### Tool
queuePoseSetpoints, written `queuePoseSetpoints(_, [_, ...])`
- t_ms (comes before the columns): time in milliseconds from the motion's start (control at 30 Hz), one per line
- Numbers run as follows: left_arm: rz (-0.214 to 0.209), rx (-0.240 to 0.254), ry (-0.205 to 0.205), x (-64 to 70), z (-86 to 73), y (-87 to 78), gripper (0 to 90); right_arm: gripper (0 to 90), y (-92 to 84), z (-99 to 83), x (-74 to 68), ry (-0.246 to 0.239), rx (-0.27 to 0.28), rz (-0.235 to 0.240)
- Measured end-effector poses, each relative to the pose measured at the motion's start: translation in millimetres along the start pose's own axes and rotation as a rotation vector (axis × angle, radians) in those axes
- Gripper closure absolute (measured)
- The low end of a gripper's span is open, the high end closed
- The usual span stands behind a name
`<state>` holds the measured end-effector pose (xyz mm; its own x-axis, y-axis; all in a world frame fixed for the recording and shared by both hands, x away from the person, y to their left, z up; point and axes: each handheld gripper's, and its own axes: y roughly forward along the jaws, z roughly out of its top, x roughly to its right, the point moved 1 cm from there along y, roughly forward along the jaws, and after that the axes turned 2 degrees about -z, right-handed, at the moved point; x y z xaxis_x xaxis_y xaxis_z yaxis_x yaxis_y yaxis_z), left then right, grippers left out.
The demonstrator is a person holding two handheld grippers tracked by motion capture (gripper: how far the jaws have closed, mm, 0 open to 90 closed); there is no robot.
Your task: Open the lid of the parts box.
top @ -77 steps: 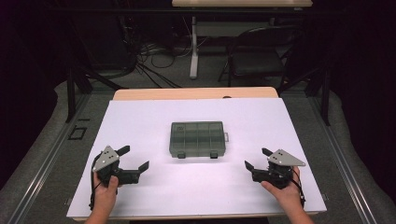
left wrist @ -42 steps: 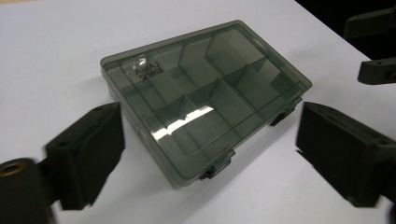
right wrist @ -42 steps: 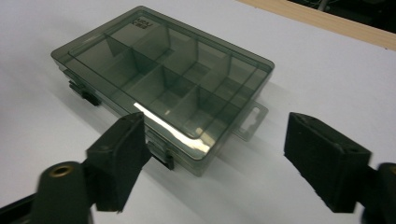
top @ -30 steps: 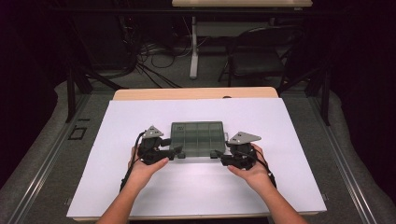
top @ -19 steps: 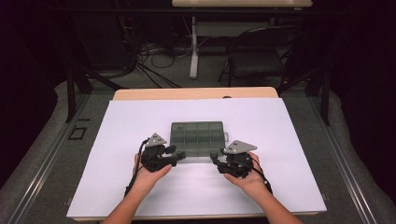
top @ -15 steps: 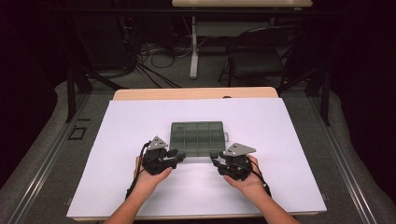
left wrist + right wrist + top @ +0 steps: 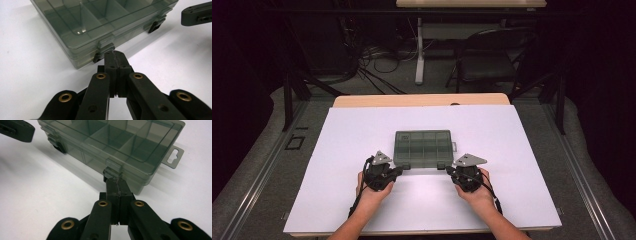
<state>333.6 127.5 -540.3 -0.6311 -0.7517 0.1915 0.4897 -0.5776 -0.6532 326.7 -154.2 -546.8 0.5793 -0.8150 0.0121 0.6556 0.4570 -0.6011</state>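
High view shows a see-through box [image 7: 424,148] with little rooms inside, lying flat on the white sheet [image 7: 337,145], right between the two tongs and just past their tips. The left tongs [image 7: 398,171] point at the near left clip of the box. The right tongs [image 7: 450,171] point at the near right clip.

Left gripper view shows the left jaws pressed together with nothing between them, and their tip sits at the left clip [image 7: 106,48]. Right gripper view shows the same: the jaws are together and empty, with the tip right under the right clip [image 7: 113,170].

I think the job now is to pop both clips open. To do it well, tuck each tip under its clip, then lift both gently at the same time, so the box stays flat and does not slide away.
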Motion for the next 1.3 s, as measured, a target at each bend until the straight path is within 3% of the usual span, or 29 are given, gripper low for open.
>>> queuePoseSetpoints(133, [-0.005, -0.001, -0.03, -4.4, -1.2, 4.1, 90.0, 90.0, 2.2, -0.6, 0.4, 0.002, 0.001, -0.003])
queuePoseSetpoints(400, [0.009, -0.009, -0.024, -8.2, -0.5, 8.6, 90.0, 90.0, 12.2, -0.5, 2.1, 0.004, 0.001, -0.016])
queuePoseSetpoints(433, [0.01, -0.013, -0.024, -8.5, -0.5, 9.7, 90.0, 90.0, 15.9, -0.9, 2.3, 0.006, 0.02, -0.016])
queuePoseSetpoints(567, [0.018, -0.019, -0.009, -8.2, -0.2, 12.1, 90.0, 90.0, 17.2, -0.1, 2.8, 0.003, 0.0, -0.021])
queuePoseSetpoints(900, [0.027, -0.014, -0.016, -9.3, 0.7, 13.9, 90.0, 90.0, 18.4, 0.3, 3.4, 0.008, 0.008, -0.023])
queuePoseSetpoints(1300, [0.032, -0.017, 0.004, -10.4, 1.3, 15.7, 90.0, 90.0, 18.6, 0.7, 3.6, 0.01, 0.013, -0.021])
